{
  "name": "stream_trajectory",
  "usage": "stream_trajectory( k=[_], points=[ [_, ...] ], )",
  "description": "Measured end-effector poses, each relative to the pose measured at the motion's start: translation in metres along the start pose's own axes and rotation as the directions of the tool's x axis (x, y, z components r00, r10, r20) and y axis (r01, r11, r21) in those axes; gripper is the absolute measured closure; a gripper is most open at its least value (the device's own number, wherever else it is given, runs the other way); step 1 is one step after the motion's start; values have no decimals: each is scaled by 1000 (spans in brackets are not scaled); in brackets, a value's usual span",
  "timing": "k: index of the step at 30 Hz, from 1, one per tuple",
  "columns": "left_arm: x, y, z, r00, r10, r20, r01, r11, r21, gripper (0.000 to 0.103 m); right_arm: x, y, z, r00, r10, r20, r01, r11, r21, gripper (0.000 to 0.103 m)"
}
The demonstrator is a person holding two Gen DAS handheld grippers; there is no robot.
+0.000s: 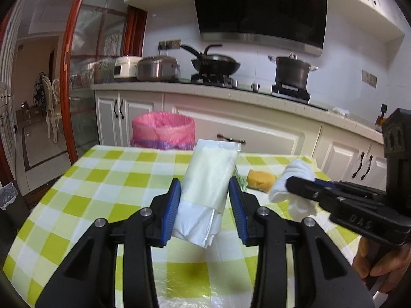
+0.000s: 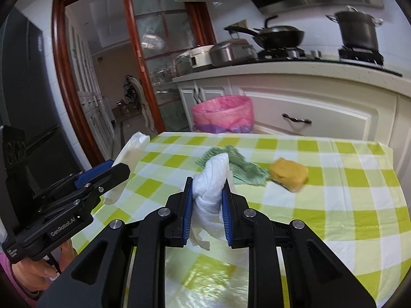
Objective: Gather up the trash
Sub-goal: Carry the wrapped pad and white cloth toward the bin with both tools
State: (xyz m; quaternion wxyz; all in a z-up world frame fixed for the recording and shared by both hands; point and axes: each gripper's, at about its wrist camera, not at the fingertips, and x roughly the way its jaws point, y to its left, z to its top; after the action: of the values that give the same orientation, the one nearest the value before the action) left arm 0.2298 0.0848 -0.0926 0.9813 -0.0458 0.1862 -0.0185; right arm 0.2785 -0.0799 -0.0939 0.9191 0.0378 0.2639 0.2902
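My left gripper (image 1: 205, 187) is shut on a white plastic package (image 1: 209, 177) and holds it above the green-checked table (image 1: 102, 179). It also shows in the right wrist view (image 2: 133, 151), with the left gripper (image 2: 113, 172) at the left. My right gripper (image 2: 206, 182) is shut on a crumpled white tissue (image 2: 212, 187), held above the table (image 2: 334, 179). The tissue (image 1: 295, 179) shows in the left wrist view too, in the right gripper (image 1: 291, 183). A bin lined with a pink bag (image 1: 163, 131) stands beyond the table's far edge; it also shows in the right wrist view (image 2: 223, 114).
A yellow sponge (image 2: 289, 173) and a green cloth (image 2: 239, 165) lie on the table's far part. The sponge (image 1: 260, 179) shows right of the package. White kitchen cabinets (image 1: 257, 128) with a stove and pots stand behind. A doorway (image 2: 115, 77) opens at the left.
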Motion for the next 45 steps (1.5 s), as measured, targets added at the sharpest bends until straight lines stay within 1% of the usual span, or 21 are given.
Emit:
stream_trajectory(
  k=[4,7,10,17,23,27,33,38,41,45],
  points=[
    [-14,5,2,999,16,32,-16,1000,2,65,1,15,4,1000,14,1,-14,1000,-22,82],
    [-19,10,1,999,32,40,-33,999,5,65,5,21,5,1000,20,-4,-20,999,-30,82],
    [-17,19,2,999,37,38,-36,999,-16,65,9,25,7,1000,23,-9,-23,999,-33,82],
    [-5,31,15,998,41,46,-39,999,-29,65,26,24,25,999,34,-4,-34,998,-45,82],
    [16,42,43,997,47,64,-47,999,-9,65,48,19,55,999,53,14,-52,996,-68,82],
    [36,53,67,996,51,74,-50,999,-13,65,69,10,81,998,62,25,-60,995,-81,82],
    [81,70,104,995,62,76,-61,998,-7,65,105,-10,123,996,78,38,-75,993,-90,82],
    [134,86,130,996,60,62,-59,998,-17,65,145,-26,150,996,88,28,-85,992,-93,82],
    [169,97,146,997,55,57,-53,998,-35,65,177,-37,169,996,92,18,-90,992,-91,82],
    [216,109,165,996,65,59,-63,997,-41,65,223,-48,197,997,74,16,-72,991,-112,82]
  ],
)
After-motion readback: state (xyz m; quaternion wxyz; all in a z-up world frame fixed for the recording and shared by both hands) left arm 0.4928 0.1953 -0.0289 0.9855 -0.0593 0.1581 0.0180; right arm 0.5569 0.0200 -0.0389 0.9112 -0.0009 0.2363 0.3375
